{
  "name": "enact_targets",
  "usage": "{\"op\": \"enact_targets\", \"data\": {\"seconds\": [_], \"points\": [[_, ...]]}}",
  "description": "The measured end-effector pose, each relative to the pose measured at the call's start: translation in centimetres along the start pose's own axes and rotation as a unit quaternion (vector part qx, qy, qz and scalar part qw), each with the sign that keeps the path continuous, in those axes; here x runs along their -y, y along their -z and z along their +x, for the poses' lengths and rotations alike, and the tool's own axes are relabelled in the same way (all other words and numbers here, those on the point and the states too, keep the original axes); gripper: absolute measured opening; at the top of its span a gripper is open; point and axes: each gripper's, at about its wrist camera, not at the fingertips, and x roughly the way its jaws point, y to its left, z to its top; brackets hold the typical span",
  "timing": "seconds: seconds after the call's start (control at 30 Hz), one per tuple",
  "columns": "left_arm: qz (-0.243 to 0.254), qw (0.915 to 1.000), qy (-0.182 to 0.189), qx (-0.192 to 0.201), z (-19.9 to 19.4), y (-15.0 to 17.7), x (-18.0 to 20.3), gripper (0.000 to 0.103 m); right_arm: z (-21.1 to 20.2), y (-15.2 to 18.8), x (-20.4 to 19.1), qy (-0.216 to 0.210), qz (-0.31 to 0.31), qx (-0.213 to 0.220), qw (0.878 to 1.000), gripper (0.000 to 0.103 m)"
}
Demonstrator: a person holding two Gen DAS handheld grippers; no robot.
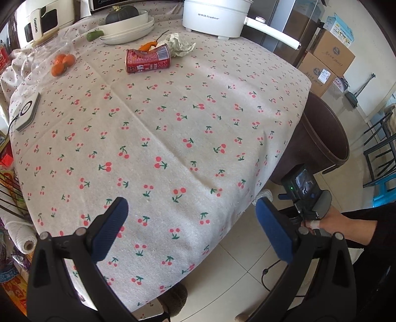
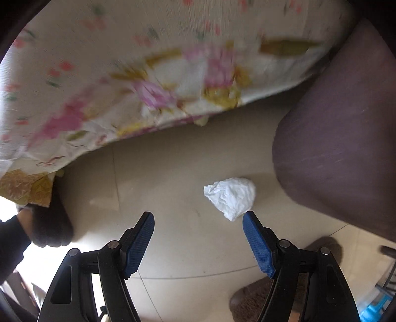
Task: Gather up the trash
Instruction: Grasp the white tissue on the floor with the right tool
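Hovering with jaws apart, the right gripper (image 2: 198,218) points down at a crumpled tissue (image 2: 230,197) on the floor beside the brown bin (image 2: 341,153); light, soft, likely best pinched across its middle.

A cherry-print beige tablecloth (image 1: 173,128) covers the table, and up at the far edge sits a white electric pot (image 1: 215,17) with its long handle poking right. Beside it, a stack of white plates (image 1: 128,31) carries a dark green squash (image 1: 122,13). Three orange tangerines (image 1: 63,64) cluster near a clear glass jug (image 1: 37,62). A flat white-and-grey square device (image 1: 27,114) lies at the left edge. Cardboard boxes (image 1: 326,59) stack up on the right, above pale floor tiles (image 2: 185,178).
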Motion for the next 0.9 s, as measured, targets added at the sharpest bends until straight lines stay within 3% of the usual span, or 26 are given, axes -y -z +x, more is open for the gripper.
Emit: {"op": "enact_targets", "data": {"seconds": [0.23,0.33,0.63,0.7,0.77,0.9], "points": [[-0.004,0.9998,-0.008,-0.018,1.3,0.6,-1.8,0.102,6.8,-0.9,1.4,0.051,0.014,-0.013,0.999,0.073],[-0.007,0.9995,-0.011,-0.027,2.0,0.8,-2.3,0.102,8.5,-0.8,2.0,0.052,0.017,-0.024,0.998,0.069],[-0.008,0.9988,-0.018,-0.044,3.1,1.0,-2.6,0.102,10.9,0.1,1.4,0.053,-0.014,-0.037,0.998,0.043],[-0.009,0.9989,-0.018,-0.043,3.1,0.9,-2.6,0.102,10.8,0.2,1.3,0.046,-0.023,-0.040,0.998,0.021],[-0.007,0.9990,-0.017,-0.040,3.0,0.7,-2.3,0.102,10.5,0.3,1.6,0.039,-0.021,-0.039,0.998,0.014],[-0.001,0.9992,-0.020,-0.034,2.7,0.3,-1.7,0.102,9.6,0.6,1.6,0.028,-0.029,-0.028,0.999,0.011]]}}
